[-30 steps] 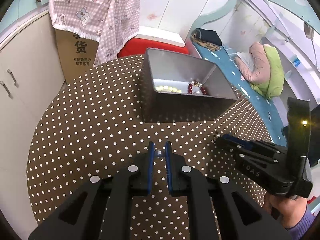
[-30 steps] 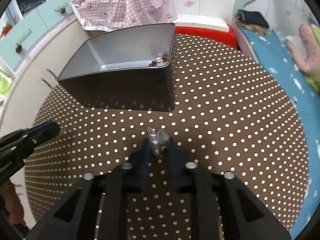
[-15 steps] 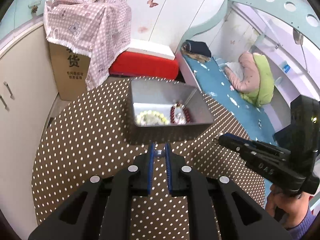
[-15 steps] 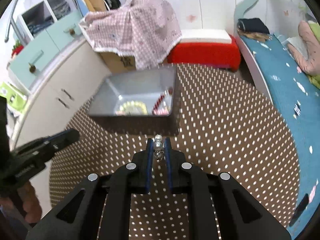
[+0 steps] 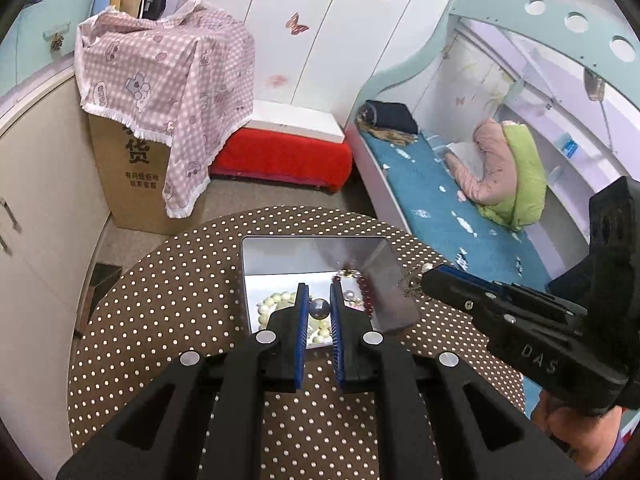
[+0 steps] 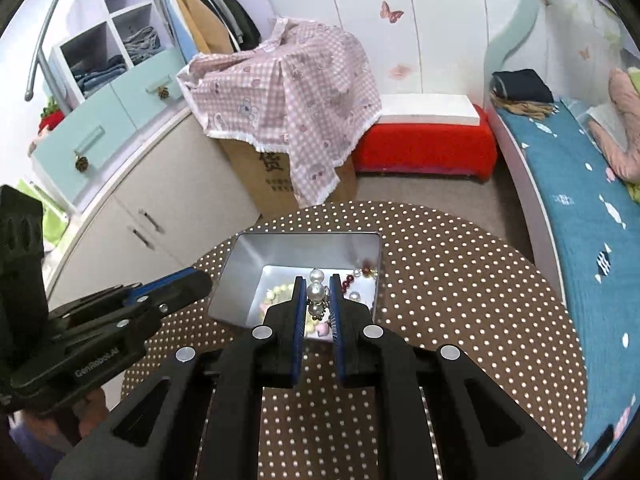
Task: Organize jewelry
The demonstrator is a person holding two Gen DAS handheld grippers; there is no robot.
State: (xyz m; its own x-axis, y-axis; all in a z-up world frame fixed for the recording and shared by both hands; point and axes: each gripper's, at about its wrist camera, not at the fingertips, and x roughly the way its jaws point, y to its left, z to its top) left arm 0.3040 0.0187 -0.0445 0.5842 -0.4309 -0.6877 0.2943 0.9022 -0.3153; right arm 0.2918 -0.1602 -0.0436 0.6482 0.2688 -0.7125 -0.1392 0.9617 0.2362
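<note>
Both grippers have lifted off the table and now hang over the metal tin (image 5: 280, 256). The left gripper (image 5: 319, 309) is clamped on a grey bead (image 5: 320, 309), the right gripper (image 6: 316, 296) on a pearl piece (image 6: 315, 290) (earrings, probably). Green beads (image 5: 276, 304) and red beads (image 5: 366, 294) already lie inside, so dropping comes next.

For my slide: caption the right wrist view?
Right tongs grip a pearl piece above the metal tin.

Bright, even indoor light; sharp centre, fisheye-bent dark corners.
</note>
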